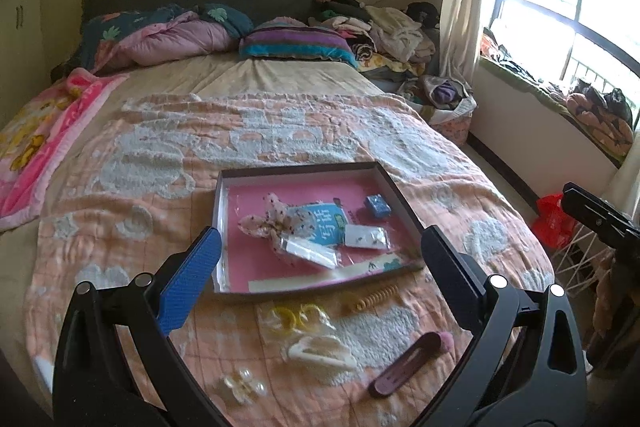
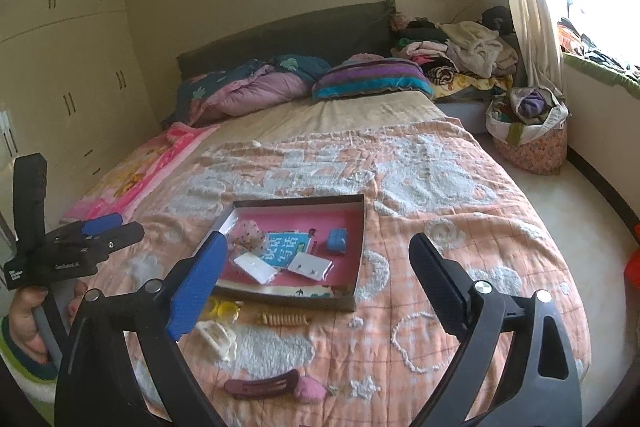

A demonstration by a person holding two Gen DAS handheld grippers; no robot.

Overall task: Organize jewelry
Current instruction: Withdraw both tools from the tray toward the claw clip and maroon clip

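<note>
Jaws: both grippers, left [image 1: 320, 255] and right [image 2: 318, 263], stand wide apart, nothing between them.
Bed [image 1: 160, 163]: loose pieces lie near the tray's front edge: dark clip [image 1: 404, 363], white claw clip [image 1: 320, 349], clear flower clip [image 1: 244, 383], yellow rings [image 1: 294, 317], coiled tie [image 1: 370, 297].
Tray [image 2: 360, 255]: pink-floored, holding a dotted scrunchie [image 1: 270, 221], blue box [image 1: 377, 205], two clear packets [image 2: 308, 265], and a blue booklet [image 2: 286, 247].
Writing: the booklet's Chinese characters are too small to read surely.
</note>
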